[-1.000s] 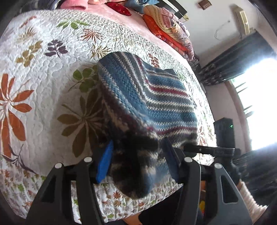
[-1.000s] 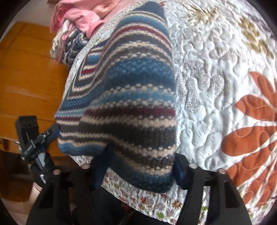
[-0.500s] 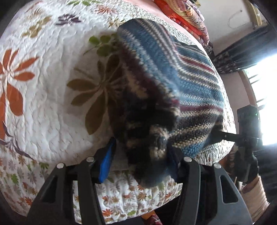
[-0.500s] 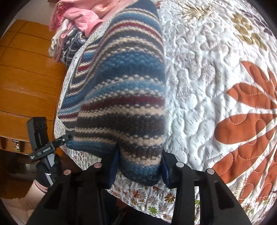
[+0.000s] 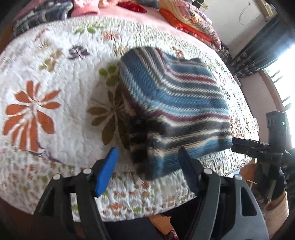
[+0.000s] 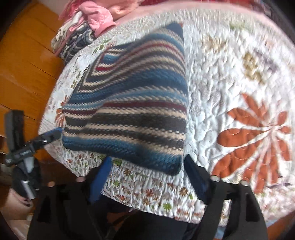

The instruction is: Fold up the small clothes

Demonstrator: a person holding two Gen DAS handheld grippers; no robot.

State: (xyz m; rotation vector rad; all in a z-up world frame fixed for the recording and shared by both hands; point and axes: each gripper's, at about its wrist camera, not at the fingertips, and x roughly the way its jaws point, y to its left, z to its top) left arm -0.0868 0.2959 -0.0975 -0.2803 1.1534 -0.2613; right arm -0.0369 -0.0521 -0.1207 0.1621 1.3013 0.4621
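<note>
A striped knit sweater in blue, cream, maroon and dark grey lies folded on the floral quilt near the bed's front edge. My left gripper is open, its fingers spread on either side of the sweater's near left corner without clamping it. In the right wrist view the same sweater lies flat, and my right gripper stands open just short of its blue hem. Each gripper shows in the other's view, at the sweater's far corner: the right gripper and the left gripper.
A heap of pink and plaid clothes sits at the far side of the bed. Orange and patterned bedding is stacked by the wall. Orange wood panelling runs beside the bed. Dark curtains flank a bright window.
Both grippers held the sweater's near edge raised, then opened and drew back. The sweater dropped and now lies flat on the quilt.
</note>
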